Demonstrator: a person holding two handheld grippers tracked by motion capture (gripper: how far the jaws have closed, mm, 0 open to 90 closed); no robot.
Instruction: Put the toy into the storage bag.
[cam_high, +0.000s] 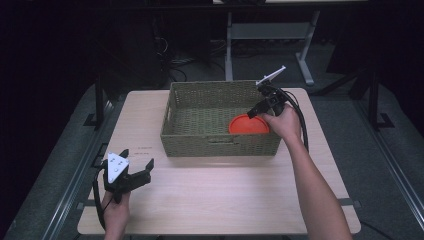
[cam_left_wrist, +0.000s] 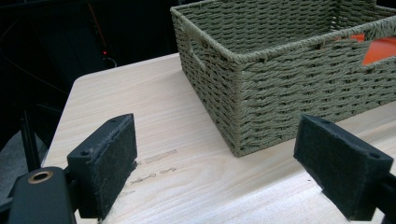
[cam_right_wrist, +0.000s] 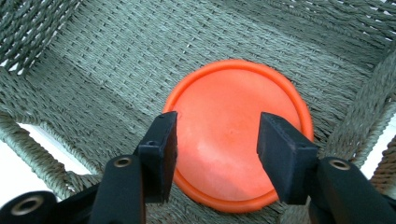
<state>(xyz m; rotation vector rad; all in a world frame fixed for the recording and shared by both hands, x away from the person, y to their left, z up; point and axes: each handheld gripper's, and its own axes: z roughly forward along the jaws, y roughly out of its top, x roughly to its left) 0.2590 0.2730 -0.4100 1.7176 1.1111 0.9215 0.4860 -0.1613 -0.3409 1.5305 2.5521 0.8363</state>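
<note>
Nearest the person, the left hand-held gripper (cam_high: 136, 170) hovers low over the front left of the counter (cam_high: 225, 200), jaws spread wide with nothing between them; it looks parked there to stay clear of the work while keeping the basket's corner in its sights. Beyond it, the woven basket (cam_high: 220, 142) sits squarely in the middle of the counter, its open top making an easy drop target. Farther in, the right hand-held gripper (cam_right_wrist: 217, 142) reaches down over the basket's right side, jaws parted about halfway and gripping nothing. Just below them the orange disc (cam_right_wrist: 236, 135) lies flat on the basket floor, near the right front corner, apparently released there.
</note>
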